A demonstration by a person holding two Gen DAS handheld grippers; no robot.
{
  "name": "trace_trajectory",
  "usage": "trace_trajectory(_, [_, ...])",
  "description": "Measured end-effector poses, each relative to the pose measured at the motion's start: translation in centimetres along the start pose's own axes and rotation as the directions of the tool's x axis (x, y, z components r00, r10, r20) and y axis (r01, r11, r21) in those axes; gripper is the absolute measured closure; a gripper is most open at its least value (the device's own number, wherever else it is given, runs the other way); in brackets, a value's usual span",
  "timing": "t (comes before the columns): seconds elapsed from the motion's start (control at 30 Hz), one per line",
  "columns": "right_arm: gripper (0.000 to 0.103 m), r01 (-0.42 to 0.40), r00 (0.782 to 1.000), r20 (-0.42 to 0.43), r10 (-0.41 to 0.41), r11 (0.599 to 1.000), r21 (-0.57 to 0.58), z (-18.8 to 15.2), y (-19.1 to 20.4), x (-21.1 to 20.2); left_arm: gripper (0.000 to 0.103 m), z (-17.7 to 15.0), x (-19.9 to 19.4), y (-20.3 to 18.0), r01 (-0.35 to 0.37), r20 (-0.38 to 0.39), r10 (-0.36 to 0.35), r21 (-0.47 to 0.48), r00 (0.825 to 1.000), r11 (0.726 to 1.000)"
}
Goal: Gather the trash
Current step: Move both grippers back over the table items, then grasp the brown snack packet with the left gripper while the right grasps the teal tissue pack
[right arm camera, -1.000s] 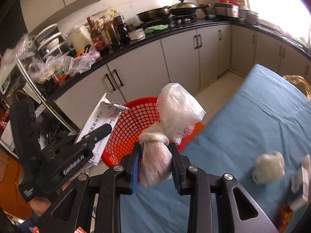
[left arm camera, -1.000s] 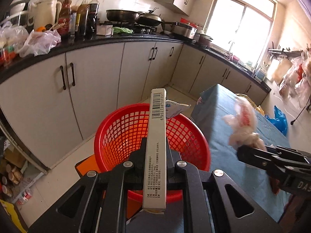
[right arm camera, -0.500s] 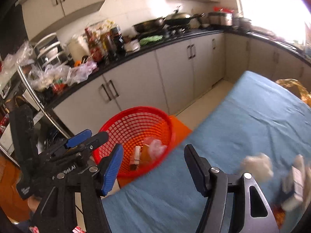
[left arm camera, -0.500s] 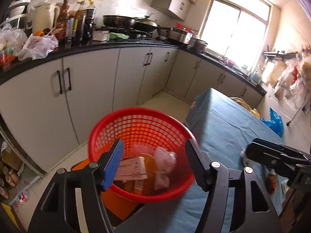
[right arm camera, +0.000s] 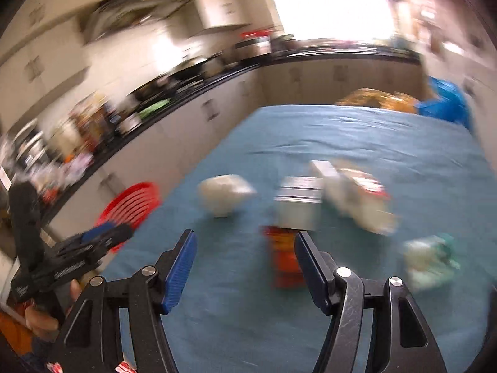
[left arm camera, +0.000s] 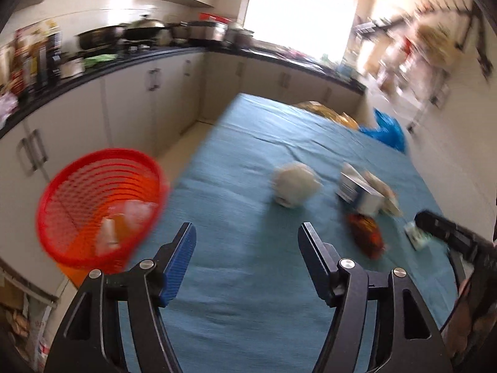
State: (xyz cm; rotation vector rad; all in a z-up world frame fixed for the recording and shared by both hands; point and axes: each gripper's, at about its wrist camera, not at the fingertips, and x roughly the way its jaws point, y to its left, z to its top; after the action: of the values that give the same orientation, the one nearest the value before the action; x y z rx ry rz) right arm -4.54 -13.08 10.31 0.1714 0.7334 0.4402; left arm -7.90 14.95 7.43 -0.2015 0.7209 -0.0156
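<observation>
Both grippers agape, basket off table edge

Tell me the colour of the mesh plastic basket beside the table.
Red; the mesh plastic basket shows best in the left wrist view.

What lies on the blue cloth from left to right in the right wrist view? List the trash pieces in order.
White crumpled wad → orange wrapper → grey-white carton → pale green packet. The white pack with red print beside the carton overlaps it, so I leave it out.
</observation>
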Motion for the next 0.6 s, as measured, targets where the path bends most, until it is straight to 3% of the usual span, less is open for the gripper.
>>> trace_trajectory(0.13, [0.033,0.121,0.992,0.031,-0.126,0.984,0.134,-0.1,-7.3,-2.6,0.033,-0.2,1.9,-4.3,0.066,-0.077,-0.062,0.055,0.995,0.996])
trace_trajectory(0.3, [0.033,0.247,0.968,-0.016,-0.252,0.934,0.258,-0.4,-14.4,-3.2,0.028,-0.5,4.6,-9.1,0.13,-0.178,-0.111,0.099,0.978,0.987])
trace_trajectory(0.47, [0.033,0.245,0.969,-0.085,-0.23,0.91,0.336,-0.9,-18.3,-1.7,0.023,-0.2,7.9,-11.3,0.122,-0.259,-0.103,0.058,0.96,0.991])
trace_trajectory(0.6, [0.033,0.248,0.969,-0.103,-0.227,0.915,0.32,-1.2,-18.3,-1.2,0.023,0.4,10.2,-12.1,0.1,-0.297,-0.091,0.014,0.951,0.995])
